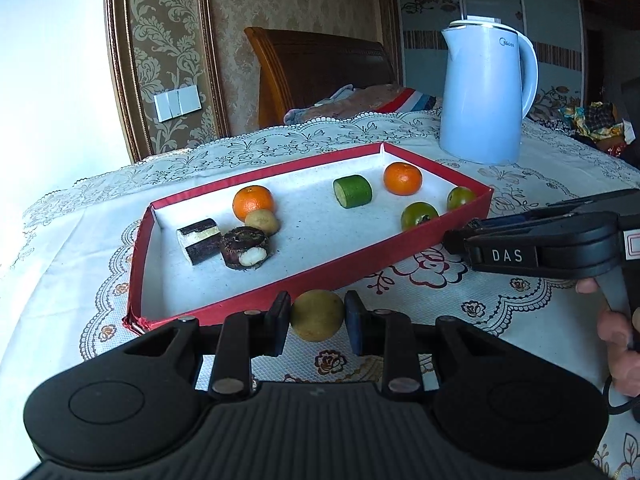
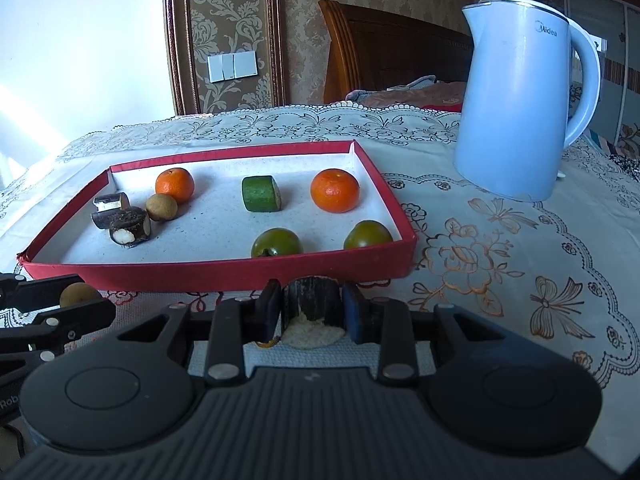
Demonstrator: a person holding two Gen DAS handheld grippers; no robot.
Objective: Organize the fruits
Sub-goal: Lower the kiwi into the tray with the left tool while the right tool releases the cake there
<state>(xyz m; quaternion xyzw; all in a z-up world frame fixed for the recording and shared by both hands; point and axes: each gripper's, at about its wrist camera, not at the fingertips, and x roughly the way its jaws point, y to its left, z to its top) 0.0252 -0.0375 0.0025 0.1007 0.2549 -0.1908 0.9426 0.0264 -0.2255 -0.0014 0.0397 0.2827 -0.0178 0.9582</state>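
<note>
**Both grippers loaded, just short of the red box**

The left wrist view alone shows the person's hand [image 1: 618, 332] wrapped round the right gripper's handle at its 3 o'clock edge; the fruit that tool carries is hidden there. The right wrist view alone shows that load: a dark-skinned sugarcane chunk [image 2: 312, 306], pale cut face toward the camera, clamped between the fingers of the right gripper [image 2: 311, 312]. It also catches the left gripper's tips at 9 o'clock with their round fruit.

The left gripper [image 1: 317, 318] has its fingers pressed on either side of a tan longan [image 1: 317, 315], low over the lace-covered worktop [image 1: 460, 320], just outside the near wall of the red box [image 1: 304, 280]. Both tools tilt gently downward toward the box, side by side.

Inside the box, seen from the left wrist: two dark cane pieces [image 1: 224, 246] and a second longan [image 1: 262, 221] at 9 o'clock, an orange [image 1: 253, 203] just behind them, a green cylinder slice [image 1: 353, 191] mid-box, another orange [image 1: 403, 178] and two green round fruits [image 1: 419, 216] toward 3 o'clock. A blue kettle [image 1: 486, 92] stands beyond the box at 1 o'clock.
</note>
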